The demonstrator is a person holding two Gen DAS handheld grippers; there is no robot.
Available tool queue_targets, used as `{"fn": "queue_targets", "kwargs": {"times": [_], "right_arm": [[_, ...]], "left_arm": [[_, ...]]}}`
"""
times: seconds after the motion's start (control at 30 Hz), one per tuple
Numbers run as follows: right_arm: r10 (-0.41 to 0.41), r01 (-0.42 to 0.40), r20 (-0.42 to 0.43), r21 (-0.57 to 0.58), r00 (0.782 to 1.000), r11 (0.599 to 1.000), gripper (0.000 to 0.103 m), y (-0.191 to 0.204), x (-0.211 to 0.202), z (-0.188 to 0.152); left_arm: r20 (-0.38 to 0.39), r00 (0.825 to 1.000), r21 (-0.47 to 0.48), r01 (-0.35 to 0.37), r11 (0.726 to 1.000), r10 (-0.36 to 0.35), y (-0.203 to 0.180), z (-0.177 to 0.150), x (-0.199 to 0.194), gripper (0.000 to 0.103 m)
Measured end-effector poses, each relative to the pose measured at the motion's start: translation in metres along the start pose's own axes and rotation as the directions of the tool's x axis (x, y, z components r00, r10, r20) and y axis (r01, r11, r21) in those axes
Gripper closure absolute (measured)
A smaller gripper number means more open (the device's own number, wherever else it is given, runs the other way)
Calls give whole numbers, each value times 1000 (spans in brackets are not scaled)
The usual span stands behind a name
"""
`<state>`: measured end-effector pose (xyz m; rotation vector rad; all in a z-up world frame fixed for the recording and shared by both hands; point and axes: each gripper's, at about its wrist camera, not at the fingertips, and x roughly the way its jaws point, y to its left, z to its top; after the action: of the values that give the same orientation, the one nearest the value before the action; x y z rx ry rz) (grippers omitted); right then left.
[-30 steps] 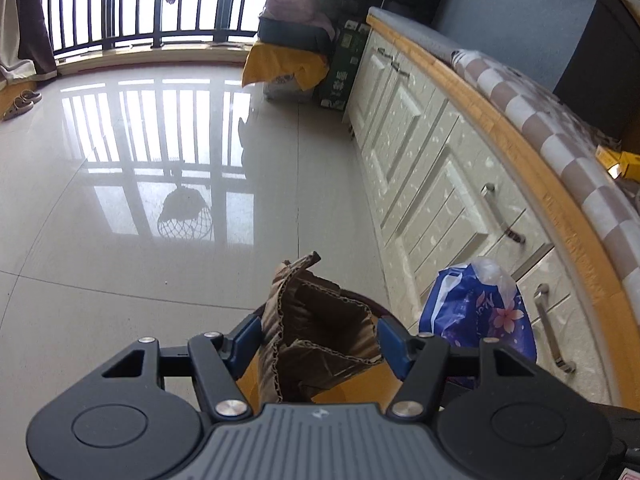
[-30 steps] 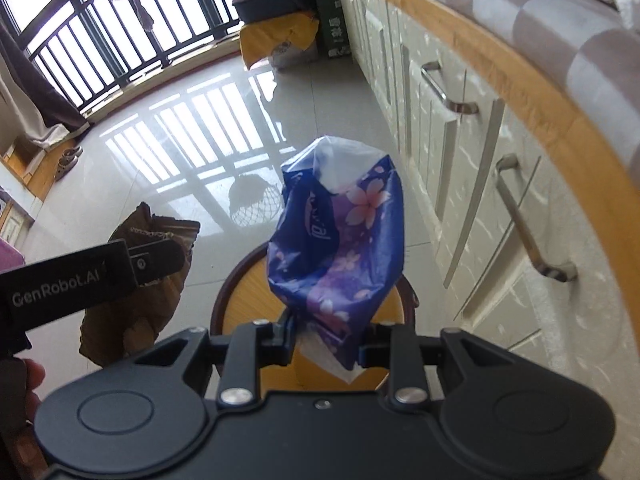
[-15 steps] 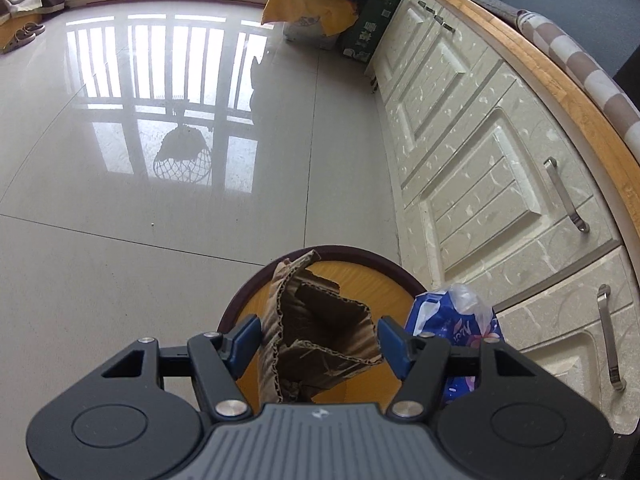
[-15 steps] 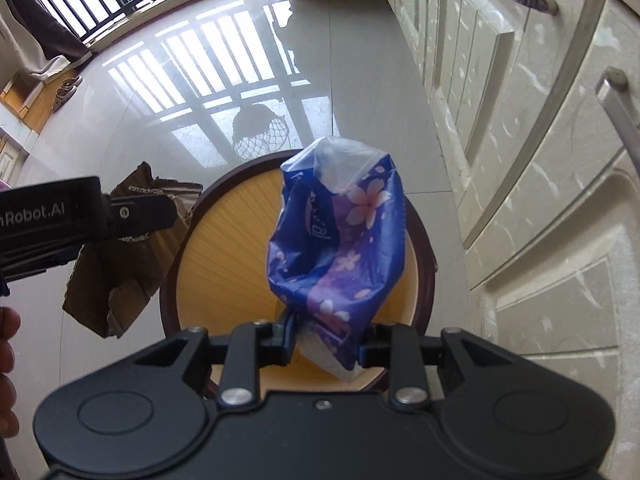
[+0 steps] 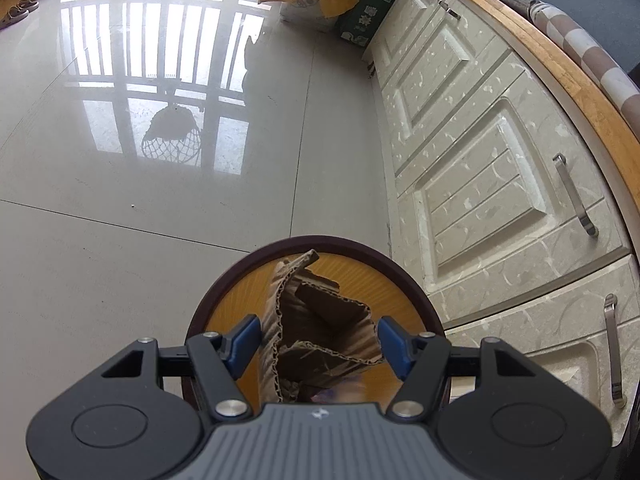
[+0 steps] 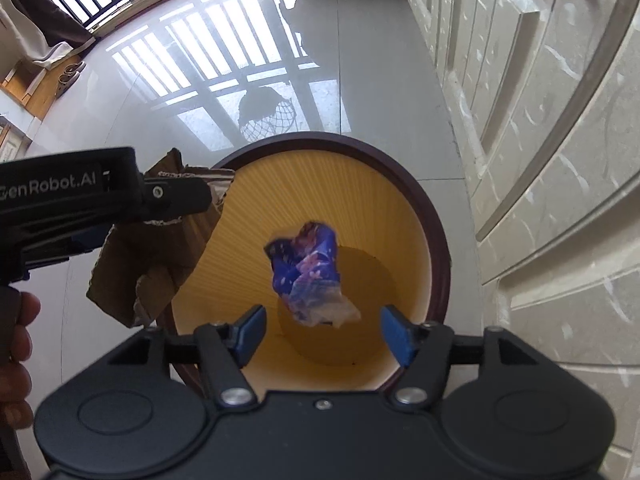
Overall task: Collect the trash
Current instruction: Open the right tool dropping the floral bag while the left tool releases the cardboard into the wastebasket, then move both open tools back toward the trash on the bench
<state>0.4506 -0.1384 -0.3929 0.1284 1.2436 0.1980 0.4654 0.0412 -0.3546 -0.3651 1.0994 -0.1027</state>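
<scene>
Two hand-held grippers poised over round waste bin (image 6: pixel 434 216), yellow ribbed inside with dark rim, standing on glossy tiled floor (image 5: pixel 120 240) beside cream cabinet (image 5: pixel 480 200).

Right gripper (image 6: pixel 322 334): jaws opening, nothing between pads. Blue floral plastic bag (image 6: pixel 310 276) sits loose inside bin, below jaws; seemingly just let go, possibly mid-fall.

Left gripper (image 5: pixel 318 344): jaws clamped on crumpled cardboard piece (image 5: pixel 316 320), held above bin's left rim, not yet inside.

Progress judgement: bag disposed of; cardboard drop remains. No other trash visible on floor.
</scene>
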Motion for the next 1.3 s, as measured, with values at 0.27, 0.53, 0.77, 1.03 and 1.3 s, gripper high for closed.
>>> {"fn": "queue_targets", "kwargs": {"times": [0.27, 0.53, 0.77, 1.03, 1.3], "right_arm": [[-20, 18, -38, -59, 999, 998, 27, 4, 0, -2], [-46, 43, -46, -77, 998, 996, 23, 2, -4, -4], [-62, 58, -47, -89, 997, 994, 19, 5, -11, -5], [-91, 89, -26, -70, 995, 994, 16, -1, -21, -4], [-118, 118, 3, -69, 993, 991, 4, -8, -35, -8]], "left_arm": [[18, 1000, 18, 4, 1000, -4, -6, -1, 0, 27], [-48, 997, 56, -51, 997, 54, -4, -5, 6, 9], [-94, 991, 108, -83, 991, 94, -4, -11, 5, 4], [-100, 985, 142, -128, 982, 142, 4, -13, -10, 1], [-107, 975, 187, -173, 967, 195, 13, -18, -24, 0]]}}
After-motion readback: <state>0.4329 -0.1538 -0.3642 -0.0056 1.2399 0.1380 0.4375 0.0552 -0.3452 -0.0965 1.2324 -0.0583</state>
